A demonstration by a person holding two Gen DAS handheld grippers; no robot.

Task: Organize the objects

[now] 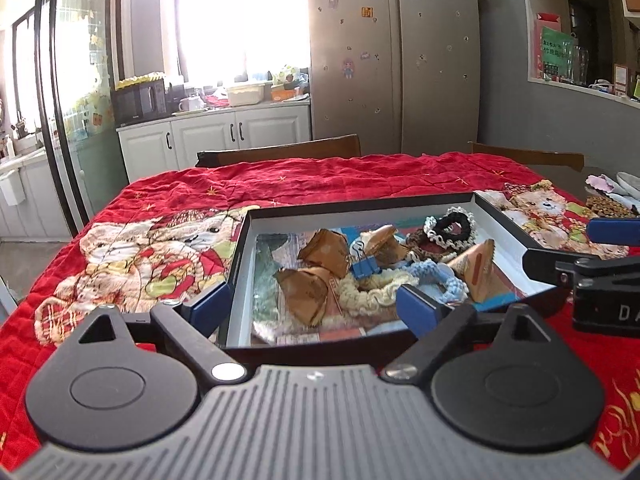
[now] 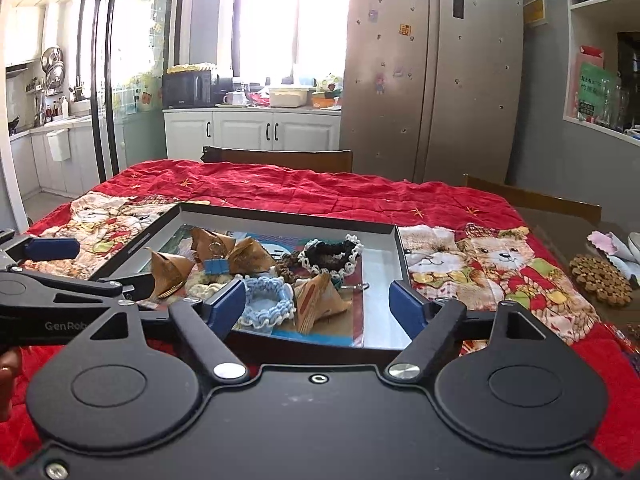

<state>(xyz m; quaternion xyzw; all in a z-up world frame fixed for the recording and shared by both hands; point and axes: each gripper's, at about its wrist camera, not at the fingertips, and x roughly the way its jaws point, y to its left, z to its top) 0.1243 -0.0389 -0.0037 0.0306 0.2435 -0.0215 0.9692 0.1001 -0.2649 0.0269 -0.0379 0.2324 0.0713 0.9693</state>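
A shallow black box [image 1: 360, 202] [image 2: 280, 216] with a white inner wall sits on the red quilt. It holds several brown paper packets [image 1: 325, 254] [image 2: 170, 270], a blue binder clip [image 1: 366, 267] [image 2: 216, 267], a light blue braided ring [image 1: 434, 276] [image 2: 266, 306], a cream braided piece [image 1: 372, 292] and a black scrunchie with white trim [image 1: 452, 224] [image 2: 332, 254]. My left gripper [image 1: 312, 307] is open and empty at the box's near edge. My right gripper [image 2: 318, 306] is open and empty at the near edge too, and also shows in the left wrist view [image 1: 576, 248].
The red quilt with bear prints [image 1: 132, 256] [image 2: 492, 268] covers the table. A brown round trivet [image 2: 600, 276] and pale cloth pieces [image 2: 608, 240] lie at the right edge. Two wooden chair backs [image 1: 280, 152] [image 2: 532, 196] stand behind the table.
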